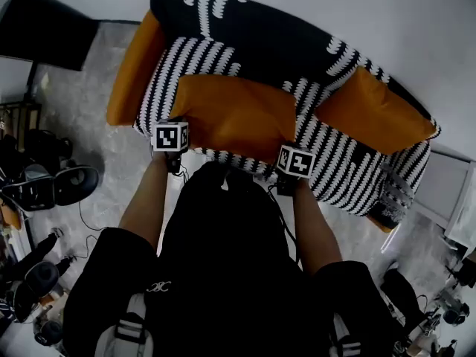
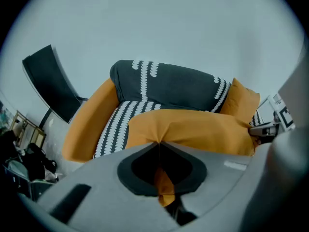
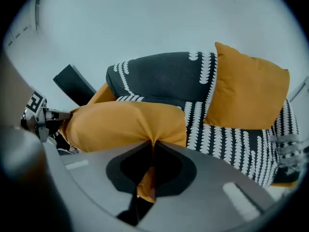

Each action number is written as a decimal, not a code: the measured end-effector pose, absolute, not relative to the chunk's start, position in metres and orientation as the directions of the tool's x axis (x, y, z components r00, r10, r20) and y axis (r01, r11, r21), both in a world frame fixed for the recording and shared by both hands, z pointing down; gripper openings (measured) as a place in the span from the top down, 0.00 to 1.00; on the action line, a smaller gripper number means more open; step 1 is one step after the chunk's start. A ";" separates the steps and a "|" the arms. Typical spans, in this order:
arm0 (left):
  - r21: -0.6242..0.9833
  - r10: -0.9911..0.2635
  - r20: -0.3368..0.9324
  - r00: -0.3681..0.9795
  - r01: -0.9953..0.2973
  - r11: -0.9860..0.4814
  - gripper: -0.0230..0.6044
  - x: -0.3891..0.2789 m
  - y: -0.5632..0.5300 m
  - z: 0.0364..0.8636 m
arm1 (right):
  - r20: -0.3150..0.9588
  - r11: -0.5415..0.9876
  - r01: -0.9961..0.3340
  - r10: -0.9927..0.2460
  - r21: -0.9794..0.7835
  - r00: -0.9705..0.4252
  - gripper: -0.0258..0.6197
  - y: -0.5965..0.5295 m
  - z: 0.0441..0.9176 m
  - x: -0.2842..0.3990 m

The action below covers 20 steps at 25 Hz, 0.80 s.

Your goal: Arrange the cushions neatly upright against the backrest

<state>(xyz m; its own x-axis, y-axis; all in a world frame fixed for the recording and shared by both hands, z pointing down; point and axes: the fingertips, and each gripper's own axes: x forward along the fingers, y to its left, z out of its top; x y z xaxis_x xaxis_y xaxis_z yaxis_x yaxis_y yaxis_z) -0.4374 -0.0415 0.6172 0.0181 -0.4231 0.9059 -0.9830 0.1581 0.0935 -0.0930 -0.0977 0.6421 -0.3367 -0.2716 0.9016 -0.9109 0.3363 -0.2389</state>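
Sofa (image 1: pixel 349 166), dark with white scalloped stripes and an orange armrest (image 1: pixel 134 69) on its left, fills the upper half of my head view and holds two orange cushions. The first cushion (image 1: pixel 234 114) hangs over the left-centre of the seat (image 1: pixel 167 80), stretched between my two grippers. The second cushion (image 1: pixel 372 110) stands tilted at the right end, leaning on the backrest (image 1: pixel 260 36).

In the left gripper view my left gripper (image 2: pixel 158 145) has its jaws pinched together on the first cushion's near-left corner, with orange cloth bunched between them. In the right gripper view my right gripper (image 3: pixel 153 144) is clamped the same way on the near-right corner. I cannot tell whether the cushion's far edge touches the seat.

Its near edge runs along the seat's front edge at frame centre. A strip of bare striped seat shows between the two cushions, and more to the left, up to the armrest. The backrest behind the first cushion is uncovered. Grey floor (image 1: pixel 111 162) lies open left of the sofa, with a black furniture piece (image 1: pixel 44 24) in the upper left corner and dark clutter (image 1: pixel 44 184) along the left edge.

Each gripper's cube carries square black-and-white markers (image 1: pixel 170 137). A small white emblem (image 1: pixel 158 287) on the dark clothing at the bottom is too small to read
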 end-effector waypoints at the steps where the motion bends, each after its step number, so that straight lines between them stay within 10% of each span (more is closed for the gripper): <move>1: 0.087 -0.415 0.910 0.021 -0.986 0.142 0.94 -0.441 -0.044 0.615 | 0.904 0.321 -0.916 -0.270 -0.239 -0.331 0.93 -0.098 0.640 -0.096; 20: 0.172 -0.276 0.939 0.207 -0.974 -0.146 0.93 -0.470 -0.141 0.615 | 0.961 0.138 -0.984 -0.236 -0.115 -0.145 0.91 -0.161 0.620 -0.115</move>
